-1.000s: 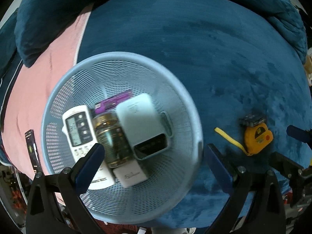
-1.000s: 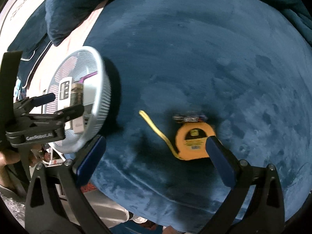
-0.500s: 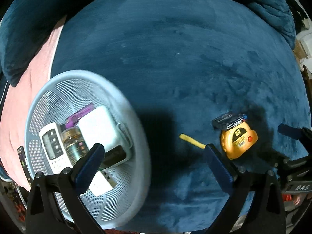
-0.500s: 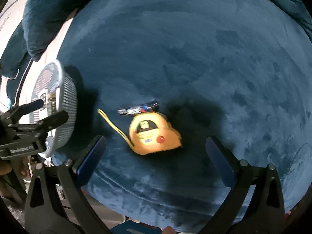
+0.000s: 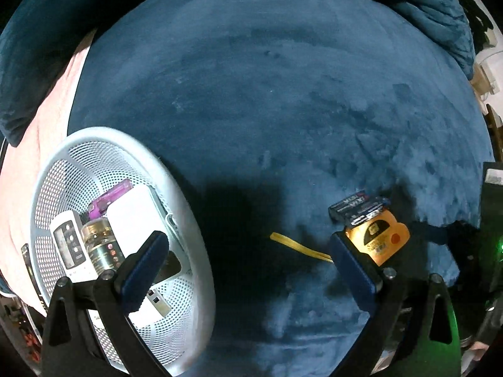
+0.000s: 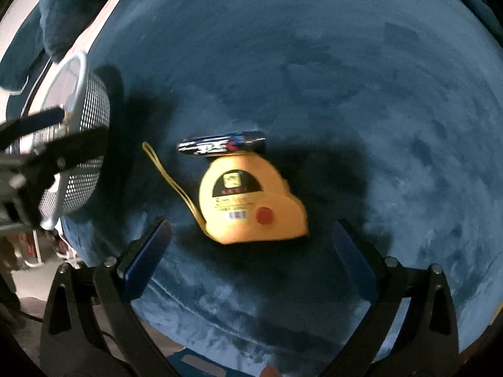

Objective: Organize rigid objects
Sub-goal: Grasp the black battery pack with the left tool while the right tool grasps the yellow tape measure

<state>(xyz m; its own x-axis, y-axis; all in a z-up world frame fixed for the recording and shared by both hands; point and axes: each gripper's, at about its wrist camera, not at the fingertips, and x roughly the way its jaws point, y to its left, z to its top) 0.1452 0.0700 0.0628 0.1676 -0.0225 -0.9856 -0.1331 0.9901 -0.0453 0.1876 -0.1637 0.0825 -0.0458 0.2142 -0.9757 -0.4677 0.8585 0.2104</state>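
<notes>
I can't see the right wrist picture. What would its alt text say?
An orange tape measure lies on a blue plush blanket, framed between the right gripper's two open fingers, which have just been closing slightly without touching it. A small dark battery pack lies against its far side, a yellow strap trails left, and a white mesh basket sits at the left edge.

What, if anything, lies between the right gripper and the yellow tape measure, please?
Nothing visible does. The right gripper hangs open above the tape measure, which lies on the blue blanket, jaws having just been closing slightly with nothing between them. A dark battery pack touches the tape measure's far edge, outside the approach.
</notes>
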